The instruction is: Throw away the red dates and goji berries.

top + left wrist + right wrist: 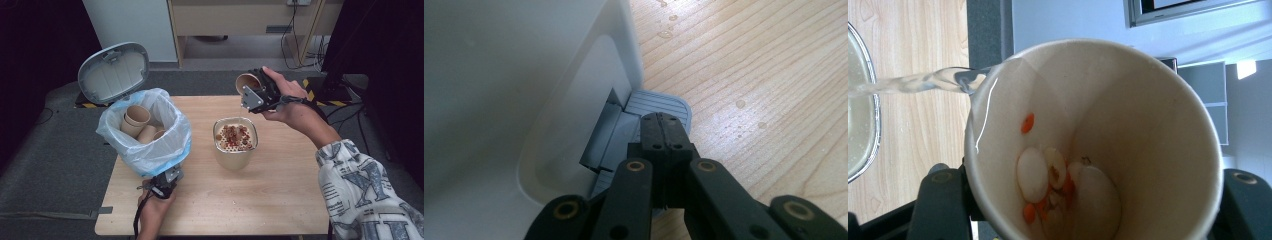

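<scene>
Draining a paper cup [1088, 140] into the strainer bowl [235, 141].
Right tongs [255, 92] clamped on cup, tipped above bowl; left tongs [663, 131] closed, pressing bin pedal [659, 102]. Next, probably: drop cup into bin [145, 130] left of bowl.

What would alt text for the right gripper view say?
A tilted paper cup, held in the right claw, pours a thin stream of liquid over its rim toward a metal container; white and orange food bits cling inside.

paper cup [1128, 125] base cut off, bin [499, 100] blurred
</scene>
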Demonstrator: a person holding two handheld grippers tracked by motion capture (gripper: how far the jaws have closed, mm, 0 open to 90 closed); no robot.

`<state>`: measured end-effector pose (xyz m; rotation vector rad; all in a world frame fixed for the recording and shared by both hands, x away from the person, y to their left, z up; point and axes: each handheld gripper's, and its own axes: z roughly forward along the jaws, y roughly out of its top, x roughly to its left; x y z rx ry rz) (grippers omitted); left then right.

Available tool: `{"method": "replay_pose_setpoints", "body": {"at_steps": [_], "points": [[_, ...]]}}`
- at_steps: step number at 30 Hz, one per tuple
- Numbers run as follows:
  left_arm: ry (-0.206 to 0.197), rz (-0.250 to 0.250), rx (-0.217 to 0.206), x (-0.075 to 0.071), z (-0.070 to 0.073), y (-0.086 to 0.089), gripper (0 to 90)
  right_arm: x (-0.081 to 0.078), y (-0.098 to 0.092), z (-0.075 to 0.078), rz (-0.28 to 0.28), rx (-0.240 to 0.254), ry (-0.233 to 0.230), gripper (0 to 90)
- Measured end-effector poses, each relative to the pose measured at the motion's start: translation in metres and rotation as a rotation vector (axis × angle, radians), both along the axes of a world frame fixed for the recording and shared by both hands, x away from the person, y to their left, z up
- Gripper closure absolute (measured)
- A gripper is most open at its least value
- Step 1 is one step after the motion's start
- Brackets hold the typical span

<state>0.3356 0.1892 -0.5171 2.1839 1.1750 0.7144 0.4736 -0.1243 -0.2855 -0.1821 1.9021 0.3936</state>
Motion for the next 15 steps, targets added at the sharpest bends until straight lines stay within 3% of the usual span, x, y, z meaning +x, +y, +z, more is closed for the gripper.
{"method": "replay_pose_setpoints", "body": {"at_steps": [9, 15], "points": [[0.000, 0.001, 0.000, 0.0000, 0.0000, -0.0001, 89.6, -0.0008, 0.0003, 0.0021, 0.000, -0.013, -0.020, 32.7], [0.000, 0.000, 0.001, -0.0001, 0.0000, -0.0001, 89.6, -0.0028, 0.0020, 0.0010, 0.004, -0.048, -0.038, 32.8]]}}
